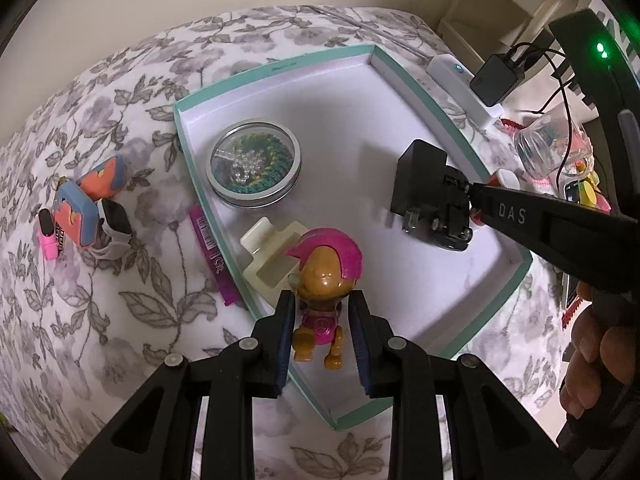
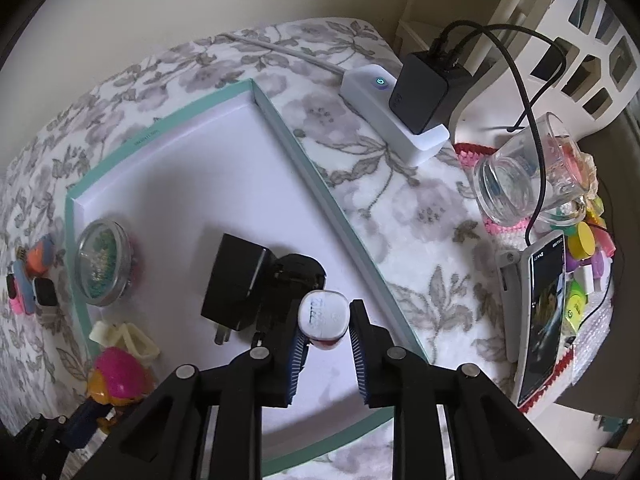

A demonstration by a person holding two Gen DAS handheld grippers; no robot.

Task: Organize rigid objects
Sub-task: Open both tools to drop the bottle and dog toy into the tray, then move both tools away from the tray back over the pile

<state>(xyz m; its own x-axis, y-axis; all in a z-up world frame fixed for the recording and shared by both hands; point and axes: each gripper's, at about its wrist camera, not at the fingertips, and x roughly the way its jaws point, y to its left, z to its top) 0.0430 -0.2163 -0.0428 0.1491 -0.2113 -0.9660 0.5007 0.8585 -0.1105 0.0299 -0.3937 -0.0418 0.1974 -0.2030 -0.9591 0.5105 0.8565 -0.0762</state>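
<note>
Over the teal box's (image 1: 408, 64) near edge, the left gripper (image 1: 322, 312) clamps the upright pup figure (image 1: 320, 280), while the right gripper's (image 2: 326, 334) loosened fingers (image 2: 298, 350) flank the small white-capped container (image 2: 322, 316) near the right wall.

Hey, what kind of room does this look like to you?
Probably a bedroom or other room at home, not a workshop. The teal box sits on a floral bedspread, a power strip lies on the fabric, and a white shelf stands beside it.
</note>
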